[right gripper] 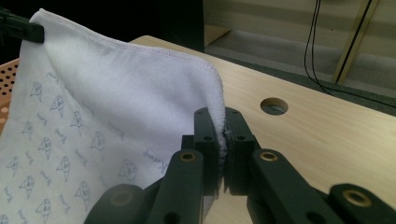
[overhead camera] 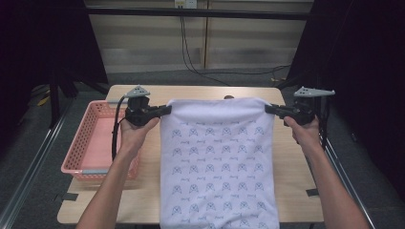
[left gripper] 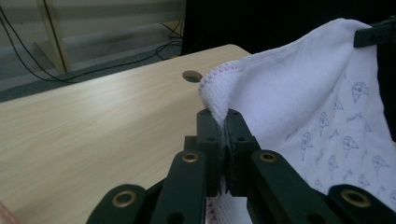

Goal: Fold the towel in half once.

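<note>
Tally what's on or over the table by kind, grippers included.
Towel: 1, white with a small printed pattern, held up by two corners
Basket: 1, pink plastic, at the table's left edge
Grippers: 2, left gripper and right gripper, each shut on a towel corner
Total: 4

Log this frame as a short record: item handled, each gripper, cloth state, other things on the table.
item: white printed towel
left gripper: shut on the towel's left top corner
right gripper: shut on the towel's right top corner
towel state: top edge lifted and stretched between the grippers, lower part draped toward the near table edge
table: light wood
other: pink basket at left
</note>
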`<move>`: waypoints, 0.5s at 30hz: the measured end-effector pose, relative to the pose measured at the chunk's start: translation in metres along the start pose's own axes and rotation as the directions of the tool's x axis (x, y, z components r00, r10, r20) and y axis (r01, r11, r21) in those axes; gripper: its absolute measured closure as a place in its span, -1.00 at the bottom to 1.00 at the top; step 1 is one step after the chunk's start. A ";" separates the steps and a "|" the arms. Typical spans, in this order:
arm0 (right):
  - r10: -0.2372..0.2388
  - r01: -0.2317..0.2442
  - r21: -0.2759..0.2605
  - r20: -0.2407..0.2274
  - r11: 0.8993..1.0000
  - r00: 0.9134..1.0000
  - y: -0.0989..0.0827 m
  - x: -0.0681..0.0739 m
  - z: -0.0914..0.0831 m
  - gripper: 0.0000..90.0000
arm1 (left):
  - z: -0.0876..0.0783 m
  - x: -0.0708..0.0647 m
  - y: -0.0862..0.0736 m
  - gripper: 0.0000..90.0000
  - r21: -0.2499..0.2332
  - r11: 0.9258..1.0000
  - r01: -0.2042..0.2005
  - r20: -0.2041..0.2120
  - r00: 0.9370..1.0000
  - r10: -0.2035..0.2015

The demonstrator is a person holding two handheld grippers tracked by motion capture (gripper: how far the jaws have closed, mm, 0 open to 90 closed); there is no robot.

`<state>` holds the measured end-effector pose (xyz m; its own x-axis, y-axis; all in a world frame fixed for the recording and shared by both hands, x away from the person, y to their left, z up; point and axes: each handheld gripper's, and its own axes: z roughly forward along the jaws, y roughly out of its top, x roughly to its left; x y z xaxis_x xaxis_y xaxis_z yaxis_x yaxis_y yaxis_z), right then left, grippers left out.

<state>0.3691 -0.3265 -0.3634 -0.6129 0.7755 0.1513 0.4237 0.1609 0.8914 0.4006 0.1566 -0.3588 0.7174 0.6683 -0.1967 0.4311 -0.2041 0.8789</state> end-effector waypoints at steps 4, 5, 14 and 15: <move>-0.011 0.011 0.007 0.025 1.000 1.000 0.016 -0.004 0.007 0.93 | 0.004 0.009 0.012 0.94 -0.013 1.000 -0.001 0.000 1.000 0.001; -0.007 0.007 0.002 0.031 1.000 1.000 0.020 -0.006 0.007 0.93 | 0.005 0.010 0.016 0.94 -0.020 1.000 0.005 -0.001 1.000 -0.005; -0.008 0.010 -0.031 0.084 0.999 0.996 0.062 -0.019 0.006 0.93 | 0.005 0.012 0.062 0.94 -0.085 0.996 -0.040 -0.007 0.999 0.040; 0.003 0.000 -0.026 0.093 1.000 0.996 0.070 -0.024 0.004 0.93 | 0.005 0.011 0.066 0.94 -0.087 0.995 -0.057 -0.025 0.998 0.055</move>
<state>0.4165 -0.3314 -0.3060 -0.5471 0.8294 0.1133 0.4062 0.1447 0.9022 0.4393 0.1468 -0.3049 0.7262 0.6736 -0.1373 0.3406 -0.1791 0.9230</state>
